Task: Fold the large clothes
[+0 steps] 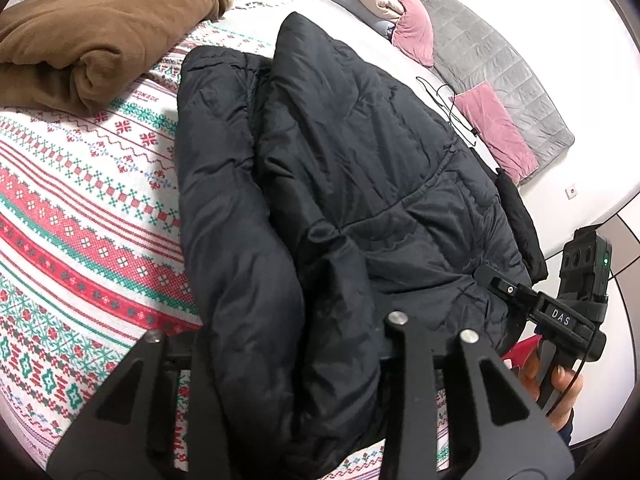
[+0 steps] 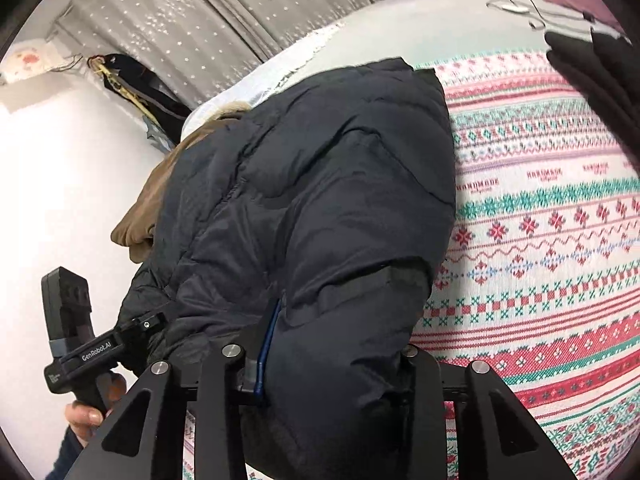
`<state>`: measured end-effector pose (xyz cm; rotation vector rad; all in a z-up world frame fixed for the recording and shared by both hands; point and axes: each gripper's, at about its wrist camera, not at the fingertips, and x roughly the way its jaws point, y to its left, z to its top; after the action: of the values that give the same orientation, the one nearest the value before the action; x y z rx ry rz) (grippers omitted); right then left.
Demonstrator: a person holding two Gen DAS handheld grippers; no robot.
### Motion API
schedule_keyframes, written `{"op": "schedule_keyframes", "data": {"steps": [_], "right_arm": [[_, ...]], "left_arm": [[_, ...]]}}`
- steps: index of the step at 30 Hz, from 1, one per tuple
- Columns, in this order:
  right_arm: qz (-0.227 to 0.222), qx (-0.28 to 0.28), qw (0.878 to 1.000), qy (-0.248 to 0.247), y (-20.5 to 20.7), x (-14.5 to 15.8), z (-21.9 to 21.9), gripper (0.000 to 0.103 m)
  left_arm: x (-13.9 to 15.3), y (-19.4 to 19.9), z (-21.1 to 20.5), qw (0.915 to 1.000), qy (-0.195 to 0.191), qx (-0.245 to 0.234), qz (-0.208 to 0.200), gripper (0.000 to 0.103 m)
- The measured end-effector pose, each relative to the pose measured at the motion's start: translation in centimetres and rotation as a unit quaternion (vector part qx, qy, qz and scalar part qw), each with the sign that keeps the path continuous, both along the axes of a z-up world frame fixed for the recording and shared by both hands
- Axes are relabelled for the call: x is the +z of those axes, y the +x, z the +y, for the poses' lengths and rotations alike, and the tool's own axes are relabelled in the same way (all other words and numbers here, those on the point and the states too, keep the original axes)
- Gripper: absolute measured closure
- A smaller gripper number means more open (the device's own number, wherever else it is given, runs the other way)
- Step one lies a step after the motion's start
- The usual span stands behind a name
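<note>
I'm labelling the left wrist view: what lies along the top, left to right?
Brown folded garment → black puffer jacket → pink pillow → grey quilted blanket.

- Through your left wrist camera you can read "DAS" in white letters on the black body of the right gripper (image 1: 486,276).
- Through your right wrist camera, "GenRobot.AI" stands on the black body of the left gripper (image 2: 156,322).
- The patterned bedspread (image 2: 540,216) carries small red words in a repeated row, too blurred to read surely.

both hand-held grippers (image 1: 280,360) (image 2: 320,380) clamped shut
</note>
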<state>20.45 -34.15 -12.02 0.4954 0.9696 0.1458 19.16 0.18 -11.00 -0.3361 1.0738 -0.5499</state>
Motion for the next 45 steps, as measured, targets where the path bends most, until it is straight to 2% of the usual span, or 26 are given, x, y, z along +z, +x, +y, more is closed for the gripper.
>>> {"op": "schedule_keyframes", "data": {"steps": [4, 6, 9, 16, 20, 26, 29, 33, 36, 42, 45], "right_arm": [[-0.017, 0.002, 1.0, -0.025, 0.2, 1.2, 1.1, 0.07], [-0.032, 0.001, 0.999, -0.038, 0.2, 2.1, 1.6, 0.071], [-0.055, 0.002, 0.997, -0.056, 0.1, 3.5, 1.8, 0.072], [-0.087, -0.015, 0.994, -0.065, -0.3, 5.3, 1.1, 0.074], [-0.104, -0.025, 0.992, -0.071, -0.7, 6.5, 0.4, 0.075], [-0.129, -0.039, 0.989, -0.054, -1.0, 8.8, -2.5, 0.076], [-0.15, -0.034, 0.986, -0.066, -1.0, 10.8, -4.2, 0.078], [-0.173, -0.028, 0.981, -0.082, -0.7, 13.5, -7.5, 0.079], [-0.193, -0.028, 0.976, -0.094, -0.8, 16.2, -11.6, 0.079], [-0.207, -0.051, 0.97, -0.115, -2.4, 20.8, -23.2, 0.079], [-0.214, -0.083, 0.964, -0.132, -4.0, 22.5, -30.2, 0.079]], "left_arm": [[1.1, 0.2, 0.3, 0.9999, -0.008, 0.005, -0.012, 0.074], [2.1, 0.0, 0.3, 0.9994, -0.008, 0.005, -0.032, 0.077], [3.4, -0.4, 0.3, 0.9984, -0.012, 0.007, -0.056, 0.079], [4.6, -0.8, -0.4, 0.9971, -0.019, -0.001, -0.074, 0.08], [5.9, -0.8, -1.9, 0.9957, -0.017, -0.004, -0.091, 0.08], [8.3, -0.1, -4.3, 0.9927, -0.049, -0.009, -0.109, 0.08], [9.5, 0.0, -6.0, 0.9905, -0.056, -0.012, -0.125, 0.081], [11.6, 1.1, -10.0, 0.9887, -0.072, -0.027, -0.129, 0.081], [14.1, 1.6, -14.4, 0.9841, -0.094, -0.043, -0.144, 0.081], [16.8, 1.4, -27.8, 0.973, -0.122, -0.1, -0.168, 0.081], [17.6, 1.9, -34.7, 0.9678, -0.14, -0.126, -0.167, 0.081]]}}
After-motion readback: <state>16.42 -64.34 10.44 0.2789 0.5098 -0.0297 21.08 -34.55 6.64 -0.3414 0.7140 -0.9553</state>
